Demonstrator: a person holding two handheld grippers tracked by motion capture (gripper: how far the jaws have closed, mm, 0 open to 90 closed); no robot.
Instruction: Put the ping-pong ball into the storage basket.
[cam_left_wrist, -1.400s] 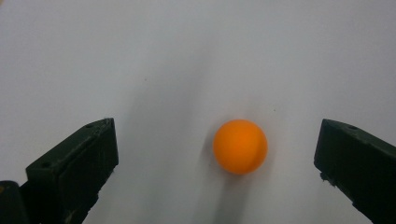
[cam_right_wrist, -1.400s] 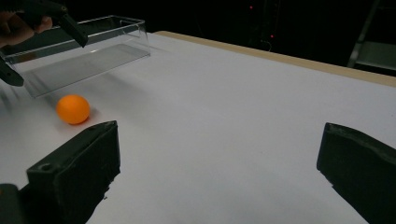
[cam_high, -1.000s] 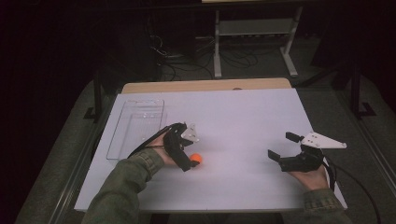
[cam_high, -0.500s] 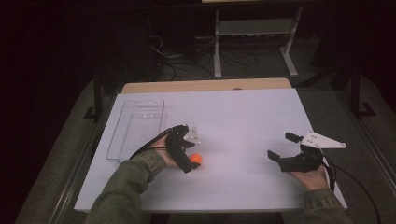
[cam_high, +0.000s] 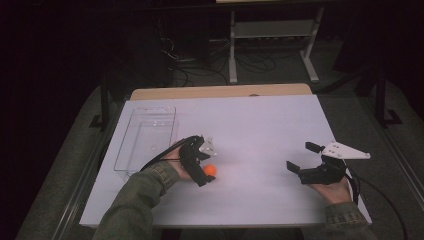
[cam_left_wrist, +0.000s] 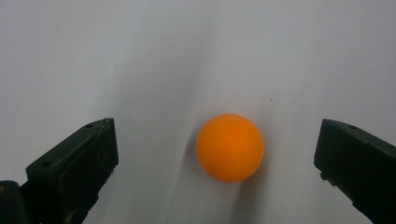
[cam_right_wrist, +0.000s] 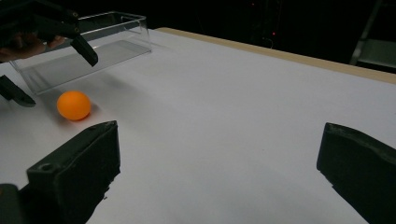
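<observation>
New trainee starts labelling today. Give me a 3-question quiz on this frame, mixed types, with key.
1. True or false: the left gripper has shut on the orange ball.
2. Multiple choice: the clear plastic bin is
A. empty, on the white tabletop, on the left gripper's side
B. holding the ball
C. held by the right gripper
3. Short answer: in the left gripper view, where is the ball relative to that gripper's two jaws?

Key
1. False. Its jaws stand wide apart with gaps on both sides of the ball.
2. A
3. On the tabletop between them, somewhat nearer the right-hand jaw in that view, touching neither.
</observation>
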